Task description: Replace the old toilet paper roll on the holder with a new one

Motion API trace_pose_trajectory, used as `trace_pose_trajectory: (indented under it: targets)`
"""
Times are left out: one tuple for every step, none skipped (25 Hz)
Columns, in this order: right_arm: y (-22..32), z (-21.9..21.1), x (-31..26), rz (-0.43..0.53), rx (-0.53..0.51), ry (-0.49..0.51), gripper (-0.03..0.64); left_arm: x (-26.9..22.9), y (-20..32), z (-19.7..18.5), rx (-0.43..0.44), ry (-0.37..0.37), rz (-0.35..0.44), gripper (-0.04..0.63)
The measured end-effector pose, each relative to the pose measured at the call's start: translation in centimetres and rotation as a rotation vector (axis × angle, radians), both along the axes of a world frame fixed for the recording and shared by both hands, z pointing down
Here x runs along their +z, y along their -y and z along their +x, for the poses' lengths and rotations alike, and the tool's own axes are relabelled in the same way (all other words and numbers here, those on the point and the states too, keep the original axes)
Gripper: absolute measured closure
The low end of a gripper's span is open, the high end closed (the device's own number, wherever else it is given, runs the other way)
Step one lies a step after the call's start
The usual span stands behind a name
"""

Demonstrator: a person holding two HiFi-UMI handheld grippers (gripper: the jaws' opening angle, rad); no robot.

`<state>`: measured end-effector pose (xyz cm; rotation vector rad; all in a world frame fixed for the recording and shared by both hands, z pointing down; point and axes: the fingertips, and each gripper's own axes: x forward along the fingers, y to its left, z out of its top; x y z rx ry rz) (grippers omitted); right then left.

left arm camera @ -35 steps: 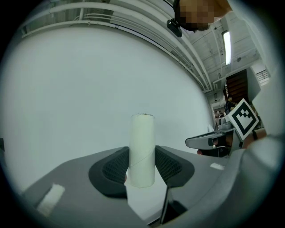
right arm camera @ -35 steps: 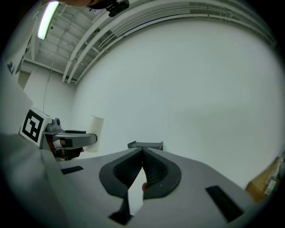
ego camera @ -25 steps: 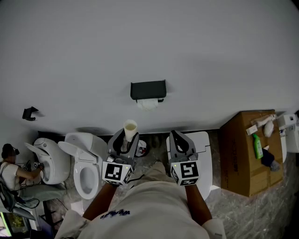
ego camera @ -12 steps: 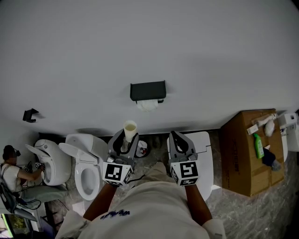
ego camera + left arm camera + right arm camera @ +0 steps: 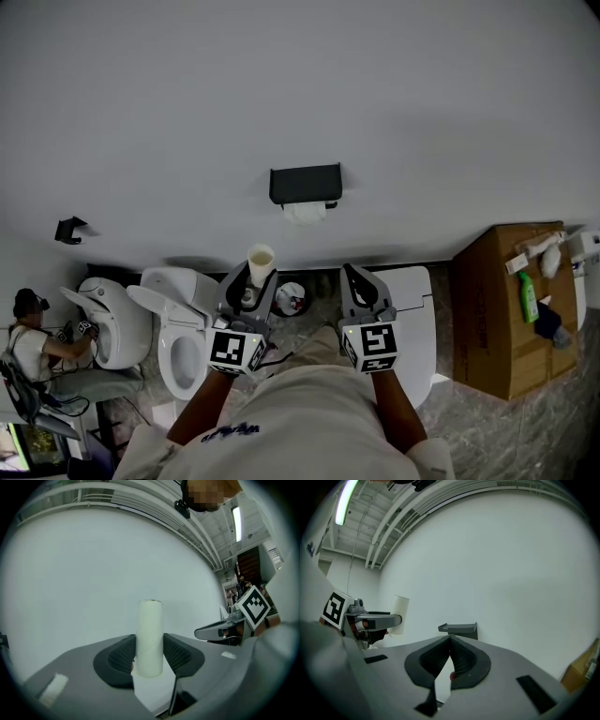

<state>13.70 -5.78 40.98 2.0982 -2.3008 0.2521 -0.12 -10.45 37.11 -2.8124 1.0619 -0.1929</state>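
Observation:
A black wall holder (image 5: 306, 184) with a shelf top carries a white toilet paper roll (image 5: 306, 212) hanging under it. My left gripper (image 5: 250, 278) is shut on a pale cardboard tube (image 5: 261, 262), which stands upright between the pads (image 5: 176, 654). In the left gripper view the tube (image 5: 150, 637) rises in front of the bare white wall. My right gripper (image 5: 359, 275) is beside it, jaws shut together with nothing in them. The right gripper view shows its closed tips (image 5: 450, 641) pointing towards the holder (image 5: 461, 629), with the tube (image 5: 397, 614) at the left. Both grippers are well short of the wall.
Below the holder, white toilets (image 5: 183, 328) stand on the left and a white toilet unit (image 5: 417, 323) on the right. A cardboard box (image 5: 506, 323) with a green bottle (image 5: 527, 296) stands far right. A person (image 5: 37, 352) crouches at far left. A small black hook (image 5: 68, 228) is on the wall.
The head view has shifted a little, so the holder and toilets sit slightly further right in the picture. Both grippers keep their pose and the tube stays held.

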Motion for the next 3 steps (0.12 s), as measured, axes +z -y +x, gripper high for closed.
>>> trace_pose_trajectory:
  targets:
    - [0.15,-0.02,0.09,-0.003,-0.002,0.0,0.614,0.06,0.19,-0.16,-0.003,0.002,0.0,0.411]
    - [0.27,0.01,0.18,-0.006,-0.002,0.0,0.614,0.08,0.37,-0.28,-0.005,0.005,0.0,0.411]
    - [0.4,0.06,0.26,-0.008,-0.002,0.0,0.614,0.09,0.54,-0.39,-0.007,0.008,0.001,0.411]
